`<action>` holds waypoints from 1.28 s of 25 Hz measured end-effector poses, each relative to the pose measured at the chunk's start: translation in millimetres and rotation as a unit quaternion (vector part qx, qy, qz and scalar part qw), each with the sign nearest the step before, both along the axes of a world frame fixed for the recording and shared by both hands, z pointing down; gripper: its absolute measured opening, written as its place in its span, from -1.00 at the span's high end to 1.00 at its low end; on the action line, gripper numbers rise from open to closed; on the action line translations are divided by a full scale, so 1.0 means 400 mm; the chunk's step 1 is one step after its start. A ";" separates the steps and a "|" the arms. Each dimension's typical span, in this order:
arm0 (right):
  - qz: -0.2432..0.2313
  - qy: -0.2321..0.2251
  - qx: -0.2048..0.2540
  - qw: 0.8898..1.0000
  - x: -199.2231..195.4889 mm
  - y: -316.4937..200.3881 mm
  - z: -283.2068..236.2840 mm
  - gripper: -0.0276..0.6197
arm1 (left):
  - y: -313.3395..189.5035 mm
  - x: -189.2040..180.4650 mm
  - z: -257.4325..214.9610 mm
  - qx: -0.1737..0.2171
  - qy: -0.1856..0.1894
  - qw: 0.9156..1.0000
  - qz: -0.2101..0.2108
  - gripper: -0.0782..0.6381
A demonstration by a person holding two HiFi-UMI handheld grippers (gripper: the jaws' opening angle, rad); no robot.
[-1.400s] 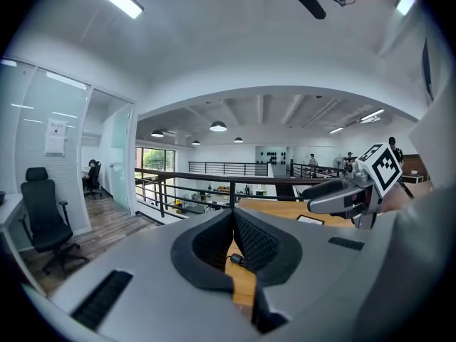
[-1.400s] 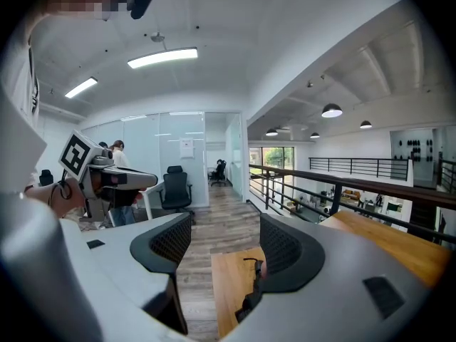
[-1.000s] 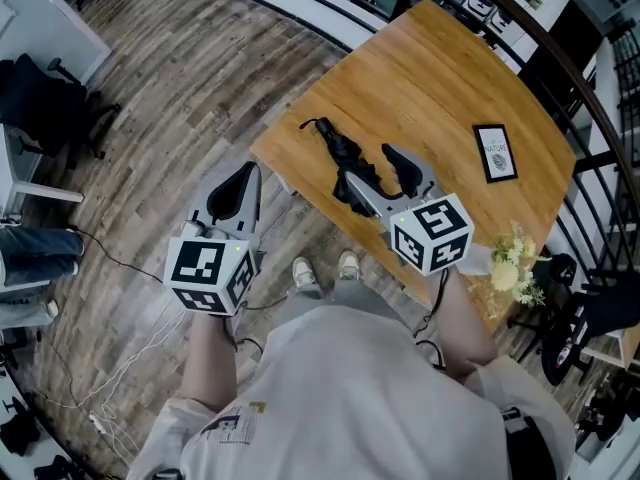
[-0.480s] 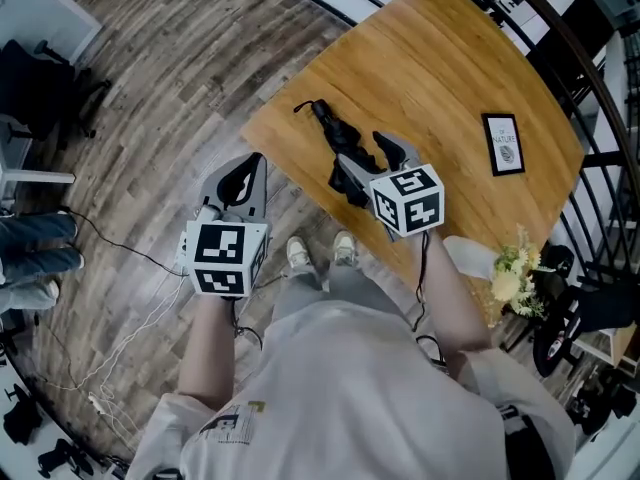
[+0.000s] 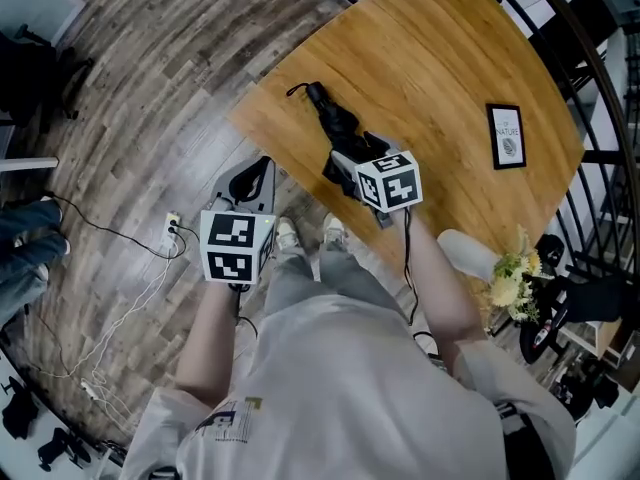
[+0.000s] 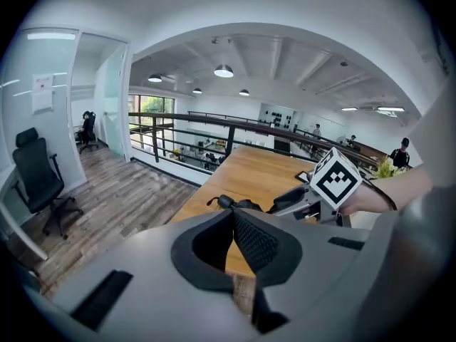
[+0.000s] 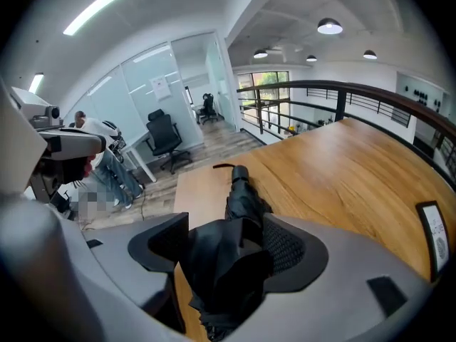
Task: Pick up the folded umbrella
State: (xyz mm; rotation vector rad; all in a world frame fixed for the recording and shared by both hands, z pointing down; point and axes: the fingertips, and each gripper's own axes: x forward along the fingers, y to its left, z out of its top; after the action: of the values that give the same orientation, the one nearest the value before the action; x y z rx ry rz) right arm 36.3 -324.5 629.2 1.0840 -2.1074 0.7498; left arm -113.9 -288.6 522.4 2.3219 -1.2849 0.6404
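right, we're over the light-brown wooden table, and the black folded umbrella lies flat on it close to the table's lower-left edge in the head view, slanting from upper left to lower right. its stubby handle and thin wrist loop point to the upper left, well clear of any grip.

the right gripper sits at the umbrella's lower-right end. in the right gripper view its jaws have just been opening and stand wide, with the crumpled black canopy filling the gap between them. the pads don't look to be pressing yet, so it's straddling, not gripping. the left gripper hangs off the table edge over the grey plank floor at centre-left, and in its own view the pads meet at the tips with nothing between them. it's clenched and empty.

now the feel of it, and this is judgement. it should be light, with a stiff telescoped shaft and ribs at the core and slack, slippery cloth around them. the folds look loose here, not strapped tight. pinch only cloth and it will likely slide or sag. so the squeeze should go square across the bundle, deep enough to bite the ribs. a spot nearer mid-length would stop the handle end drooping. nothing fragile, so a firm close looks safe.
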 end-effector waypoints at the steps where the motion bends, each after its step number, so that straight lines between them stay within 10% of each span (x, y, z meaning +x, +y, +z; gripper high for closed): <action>1: -0.004 0.005 -0.007 1.000 0.005 0.005 0.024 -0.12 | 0.008 0.011 0.020 -0.006 -0.001 1.000 0.001 0.73; 17: -0.017 0.101 -0.058 0.993 0.028 0.006 0.235 -0.17 | 0.068 -0.009 0.137 -0.076 0.036 0.996 -0.041 0.73; 25: 0.031 0.040 -0.079 0.996 0.039 0.015 0.173 0.13 | 0.075 -0.015 0.105 -0.059 0.015 0.997 -0.041 0.73; 32: 0.006 -0.030 0.039 0.999 -0.047 -0.005 -0.136 0.12 | 0.040 -0.099 -0.032 0.005 0.012 0.998 -0.064 0.73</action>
State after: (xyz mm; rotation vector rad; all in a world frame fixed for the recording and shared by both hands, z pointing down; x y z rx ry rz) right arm 17.4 -326.4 574.9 1.1298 -2.1985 0.7184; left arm -153.4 -272.7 509.8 2.2268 -1.4168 0.5637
